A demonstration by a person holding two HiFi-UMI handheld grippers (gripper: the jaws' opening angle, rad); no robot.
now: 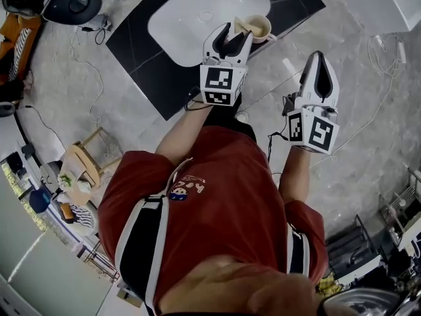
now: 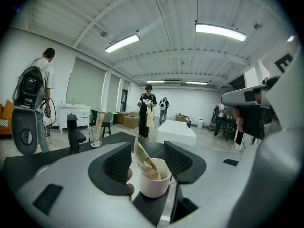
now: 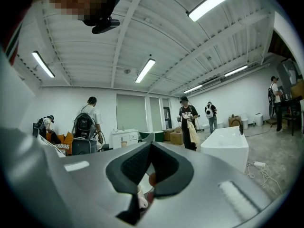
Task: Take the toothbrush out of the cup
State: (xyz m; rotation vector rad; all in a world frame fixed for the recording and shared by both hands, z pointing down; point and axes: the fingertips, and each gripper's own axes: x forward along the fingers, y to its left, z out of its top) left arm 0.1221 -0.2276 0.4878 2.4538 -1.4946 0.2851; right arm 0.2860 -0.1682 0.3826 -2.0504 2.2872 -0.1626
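A cream cup [image 2: 154,180] stands on the black counter [image 1: 148,51], at the right end of a white basin [image 1: 191,18]. A pale, wrapped toothbrush [image 2: 141,159] leans out of it to the left. My left gripper [image 2: 148,151] is open, its dark pads [image 2: 118,164] on either side of the cup's near rim without pressing on it. In the head view that left gripper [image 1: 237,35] points at the cup [image 1: 258,27]. My right gripper [image 1: 320,56] hangs to the right over the floor, shut with nothing in it; the right gripper view shows this right gripper [image 3: 151,151] with its jaws together.
A black tap [image 2: 73,133] and a glass [image 2: 95,137] stand further left on the counter. A white bathtub [image 2: 175,132] and several people [image 2: 147,109] are beyond it. Cables [image 1: 85,61] trail over the marble floor, and a small wooden stool [image 1: 84,163] stands at the left.
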